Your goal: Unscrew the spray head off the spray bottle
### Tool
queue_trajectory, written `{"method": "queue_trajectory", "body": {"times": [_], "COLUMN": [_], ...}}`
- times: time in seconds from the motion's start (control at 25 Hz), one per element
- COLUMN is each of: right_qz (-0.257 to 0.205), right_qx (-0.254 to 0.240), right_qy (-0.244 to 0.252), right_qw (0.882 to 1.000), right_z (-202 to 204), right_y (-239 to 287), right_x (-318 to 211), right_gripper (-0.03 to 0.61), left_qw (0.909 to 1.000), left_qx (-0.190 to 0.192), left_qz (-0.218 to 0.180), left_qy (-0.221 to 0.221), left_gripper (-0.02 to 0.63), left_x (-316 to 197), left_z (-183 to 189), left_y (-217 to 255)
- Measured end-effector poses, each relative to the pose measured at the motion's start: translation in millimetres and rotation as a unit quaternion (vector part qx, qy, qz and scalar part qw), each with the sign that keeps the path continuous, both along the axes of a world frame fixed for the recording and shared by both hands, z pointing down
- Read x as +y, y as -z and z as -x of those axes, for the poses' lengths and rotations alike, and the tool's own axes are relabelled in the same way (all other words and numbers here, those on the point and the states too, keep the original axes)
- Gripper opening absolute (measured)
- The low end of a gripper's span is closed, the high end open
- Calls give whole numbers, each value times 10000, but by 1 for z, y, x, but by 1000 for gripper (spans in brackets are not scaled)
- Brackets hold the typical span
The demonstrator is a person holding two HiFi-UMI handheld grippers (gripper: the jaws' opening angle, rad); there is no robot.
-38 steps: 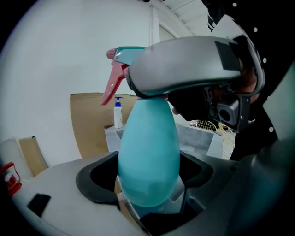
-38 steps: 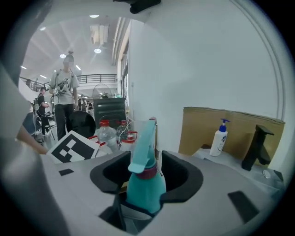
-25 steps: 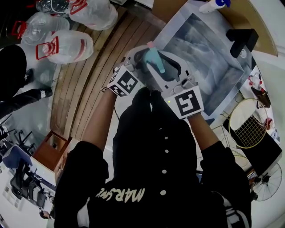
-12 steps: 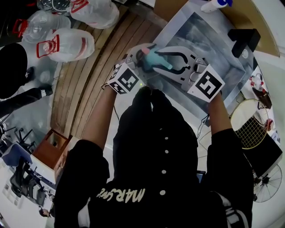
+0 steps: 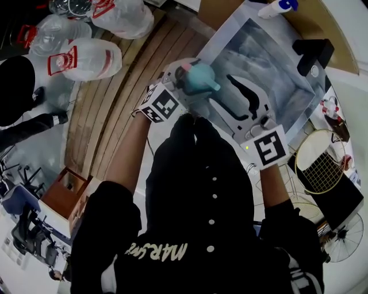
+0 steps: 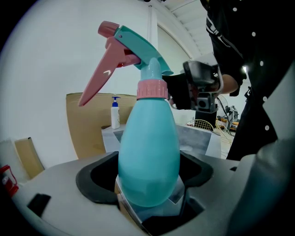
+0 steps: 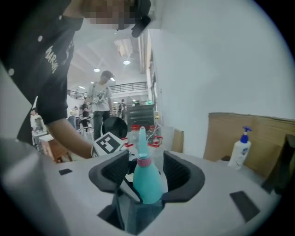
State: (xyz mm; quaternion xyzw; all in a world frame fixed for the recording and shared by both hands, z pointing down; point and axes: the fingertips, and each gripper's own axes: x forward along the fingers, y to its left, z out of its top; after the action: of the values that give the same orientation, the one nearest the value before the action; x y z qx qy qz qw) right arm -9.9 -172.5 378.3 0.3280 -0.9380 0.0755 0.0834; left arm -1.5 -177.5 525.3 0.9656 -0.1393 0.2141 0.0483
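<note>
The teal spray bottle (image 6: 150,152) with its pink collar (image 6: 152,90) and pink trigger (image 6: 99,78) stands upright between the jaws of my left gripper (image 6: 150,177), which is shut on its body. In the head view the bottle (image 5: 200,76) is held by the left gripper (image 5: 181,77) above the table's near edge. My right gripper (image 5: 240,95) hangs a short way to the right of the spray head, apart from it. Its jaws are opening with nothing between them. In the right gripper view the bottle (image 7: 144,177) shows beyond the open right gripper (image 7: 146,171).
A grey mat (image 5: 282,80) covers the table, with a white pump bottle (image 5: 276,7) and a black box (image 5: 313,50) at its far side. Large plastic water jugs (image 5: 86,57) lie on the wooden floor at left. A racket (image 5: 322,163) lies at right.
The right gripper, earlier round the spray head, swung to the right and drew back from the bottle with its jaws wider. The left gripper kept hold of the bottle.
</note>
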Motion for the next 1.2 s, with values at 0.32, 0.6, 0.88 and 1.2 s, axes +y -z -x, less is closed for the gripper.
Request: {"method": "queue_trajectory", "body": {"times": [0.32, 0.6, 0.88, 1.2], "right_qz": [491, 676, 706, 646], "right_qx": [215, 559, 536, 506], "right_qy": [-747, -1081, -1301, -1311], "right_qw": [9958, 9903, 9875, 9880], "right_z": [20, 30, 28, 40], "right_y": [-9, -24, -24, -17], "right_x": [38, 24, 15, 24], "right_gripper": [183, 207, 257, 264], "left_qw": [10000, 9999, 9999, 9999], "left_qx": [-35, -60, -61, -58], "left_qz": [-7, -6, -1, 18], "left_qy": [73, 145, 138, 128], "left_gripper": [402, 402, 402, 402], "left_x": [-1, 0, 1, 1], "left_z": [0, -1, -1, -1], "left_y": [0, 1, 1, 1]}}
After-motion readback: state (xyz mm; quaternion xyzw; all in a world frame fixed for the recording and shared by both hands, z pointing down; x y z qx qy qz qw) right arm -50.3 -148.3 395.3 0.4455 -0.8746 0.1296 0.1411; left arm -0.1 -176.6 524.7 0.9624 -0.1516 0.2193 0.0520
